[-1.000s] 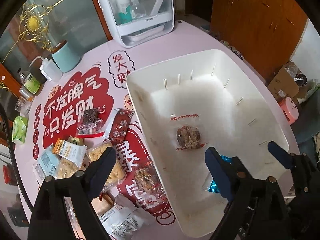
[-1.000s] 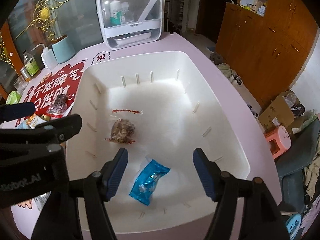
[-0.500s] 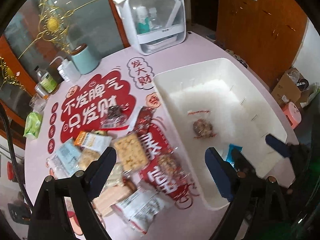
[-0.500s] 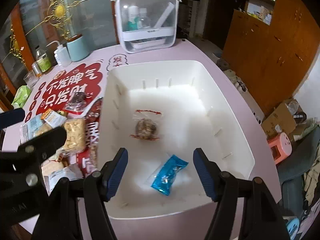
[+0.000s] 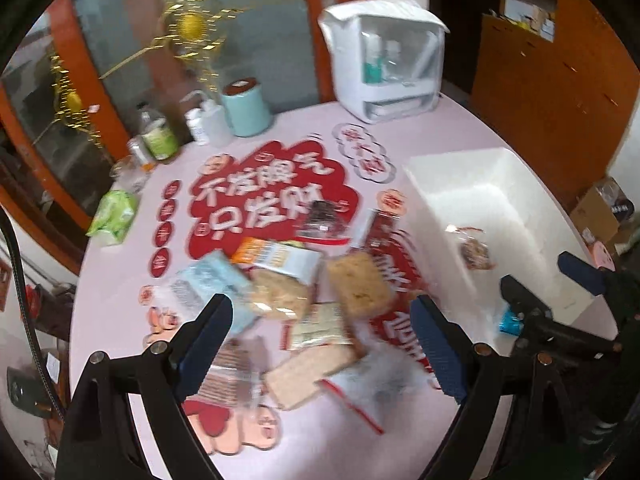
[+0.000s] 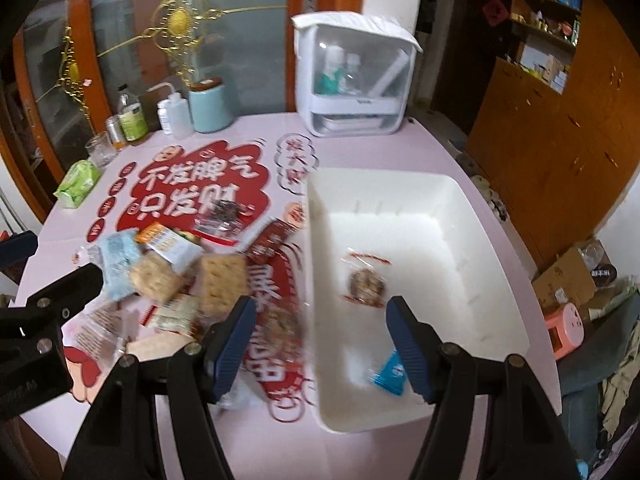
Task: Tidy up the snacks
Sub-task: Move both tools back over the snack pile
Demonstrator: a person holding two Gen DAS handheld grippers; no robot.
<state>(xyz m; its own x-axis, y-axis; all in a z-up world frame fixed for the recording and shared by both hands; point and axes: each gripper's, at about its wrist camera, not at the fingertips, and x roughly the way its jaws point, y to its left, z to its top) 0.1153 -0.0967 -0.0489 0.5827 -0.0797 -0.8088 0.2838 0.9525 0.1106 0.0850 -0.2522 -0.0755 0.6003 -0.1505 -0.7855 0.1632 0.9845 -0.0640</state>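
white bin (image 6: 472, 200), brown snack (image 6: 366, 284), blue packet (image 6: 390, 372)

Smooth white plastic bin (image 6: 460, 200), glossy wrappers (image 6: 388, 372).

Pink table (image 6: 420, 152) with red printed lettering; on it a white bin (image 6: 472, 196), a heap of snack packets (image 6: 168, 276), a clear-fronted white box (image 6: 352, 80), bottles (image 6: 130, 114).

White bin (image 6: 496, 216) holds a blue packet (image 6: 390, 372) and, seemingly, a wrapped cookie (image 6: 367, 283).
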